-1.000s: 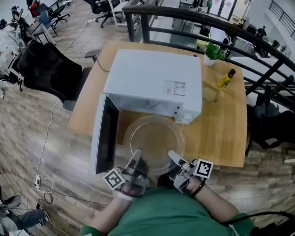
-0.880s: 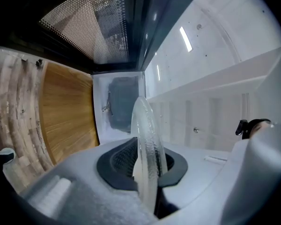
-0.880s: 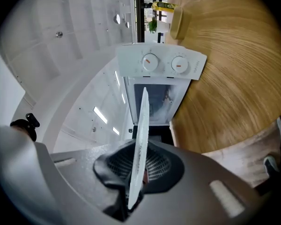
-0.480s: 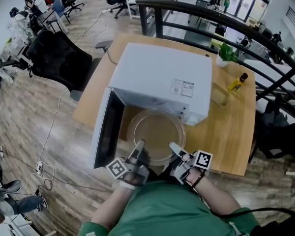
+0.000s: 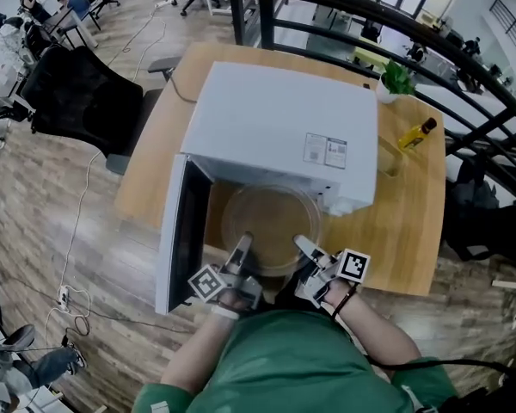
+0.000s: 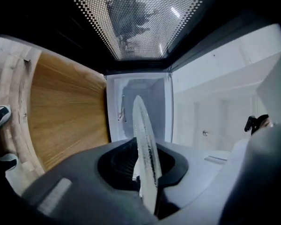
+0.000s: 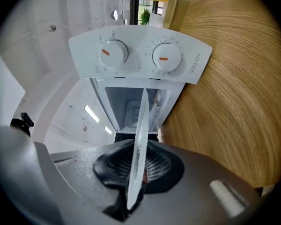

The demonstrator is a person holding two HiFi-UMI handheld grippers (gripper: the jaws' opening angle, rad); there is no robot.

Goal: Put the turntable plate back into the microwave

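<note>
**Glass plate held at the mouth of the open microwave**

The microwave (image 5: 275, 127) stands on the wooden table (image 5: 404, 231), filling most of its left half, with its door (image 5: 182, 231) swung wide open toward the table's left edge. In the gripper views its cavity (image 6: 138, 102) shows pale walls, with no object visible on the part of its floor that shows. The far rim of the turntable plate (image 5: 271, 222) is tucked under the microwave's front edge, so it is partly inside the opening. The near part still hangs over the table's front edge.

The plate lies between the two grippers, which point level at the opening. The left gripper (image 5: 241, 246) is clamped on the near-left rim. The right gripper (image 5: 303, 246) is clamped on the near-right rim. In each gripper view the rim runs edge-on through the jaws, with the ribbed pads (image 7: 154, 165) pressed on both of its faces.

The plate is round, clear glass with a raised lip. The wood shows through it from above, and edge-on it looks frosted and grainy.

Two dials (image 7: 113, 53) sit on the panel above the opening. Near the table's far right corner stand a yellow bottle (image 5: 415, 133) and a white pot with a green plant (image 5: 397, 80).
</note>
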